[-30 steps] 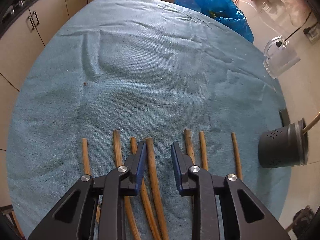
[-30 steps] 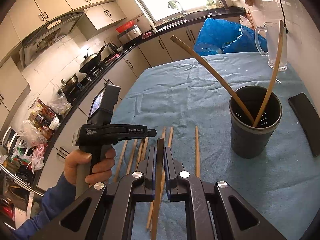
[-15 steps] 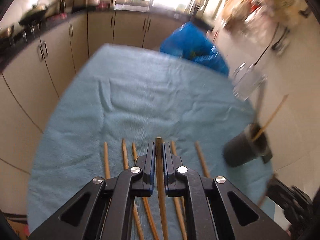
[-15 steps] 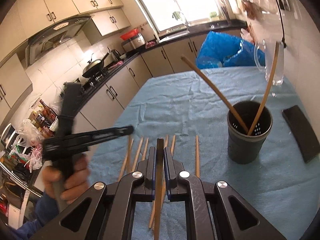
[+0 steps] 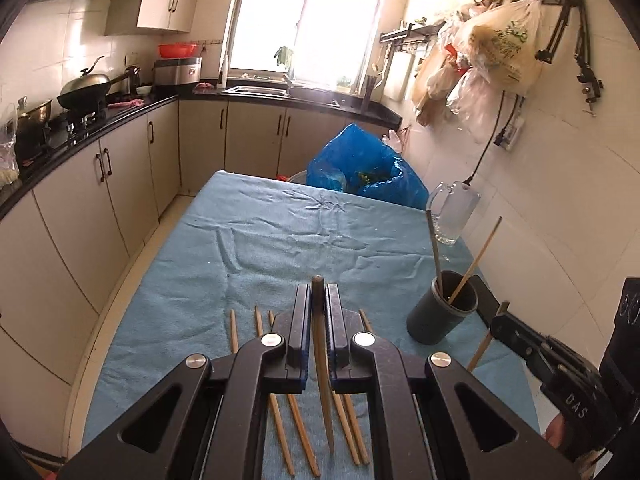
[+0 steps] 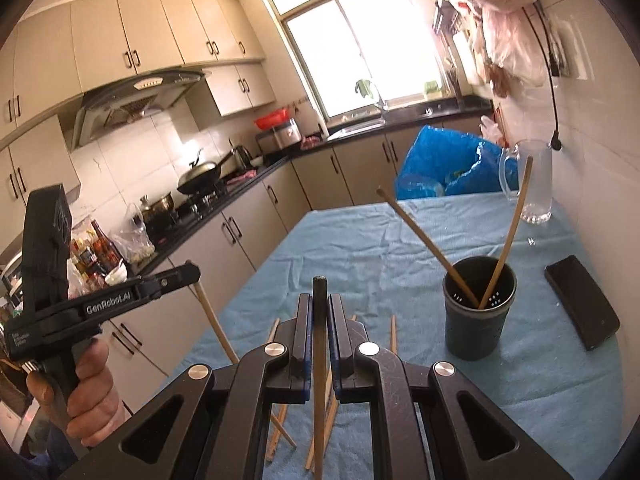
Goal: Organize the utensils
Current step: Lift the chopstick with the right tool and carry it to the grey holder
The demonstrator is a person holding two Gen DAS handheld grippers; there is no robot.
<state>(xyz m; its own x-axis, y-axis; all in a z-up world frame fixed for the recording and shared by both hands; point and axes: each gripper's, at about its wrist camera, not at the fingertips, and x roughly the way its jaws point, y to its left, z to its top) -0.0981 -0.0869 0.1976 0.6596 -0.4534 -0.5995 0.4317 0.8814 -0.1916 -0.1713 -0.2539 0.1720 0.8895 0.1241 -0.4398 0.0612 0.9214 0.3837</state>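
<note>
My left gripper [image 5: 318, 294] is shut on a wooden chopstick [image 5: 322, 380] and holds it lifted above the blue cloth. My right gripper [image 6: 319, 304] is shut on another wooden chopstick [image 6: 319, 364], also raised. Several chopsticks [image 5: 280, 412] lie side by side on the cloth below the left gripper. A dark perforated holder [image 6: 478, 312] stands at the right with two chopsticks leaning in it; it also shows in the left wrist view [image 5: 442, 308]. The left gripper [image 6: 176, 274] with its chopstick shows at the left of the right wrist view.
The table wears a blue cloth [image 5: 280, 240]. A glass mug [image 6: 528, 184] and a blue plastic bag [image 6: 436, 168] are at the far right end. A black phone [image 6: 580, 302] lies right of the holder. Kitchen counters run along the left.
My left gripper closed on a chopstick and lifted it off the cloth, tilting up to face the kitchen. My right gripper stayed shut on its chopstick and rose slightly.
</note>
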